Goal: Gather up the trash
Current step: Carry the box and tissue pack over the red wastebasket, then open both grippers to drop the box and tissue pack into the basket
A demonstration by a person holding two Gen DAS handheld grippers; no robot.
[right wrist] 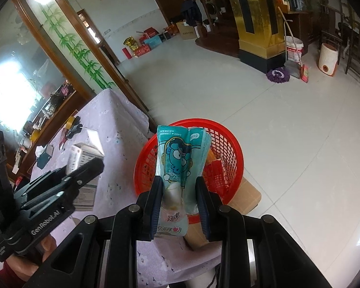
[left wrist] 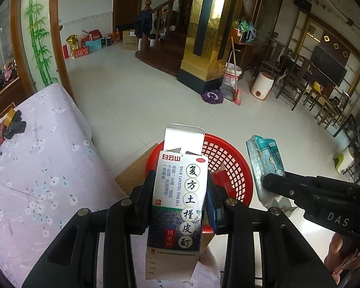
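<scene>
My left gripper (left wrist: 180,187) is shut on a white and dark medicine box (left wrist: 178,204) with its top flap open, held upright in front of a red mesh basket (left wrist: 230,165). My right gripper (right wrist: 178,187) is shut on a teal tissue pack (right wrist: 180,165) with a cartoon print, held over the near rim of the same red basket (right wrist: 228,144). In the left wrist view the right gripper (left wrist: 273,184) shows at the right with the tissue pack (left wrist: 266,160). The left gripper (right wrist: 88,168) with its box (right wrist: 84,158) appears at the left of the right wrist view. Red scraps lie inside the basket.
The basket rests on a cardboard box (right wrist: 247,194) beside a table with a lilac flowered cloth (left wrist: 40,168). A tape roll and black clip (left wrist: 13,122) lie on the cloth. A gold pillar (left wrist: 211,31), mop, bucket (left wrist: 232,74) and wooden chairs (left wrist: 297,81) stand across the tiled floor.
</scene>
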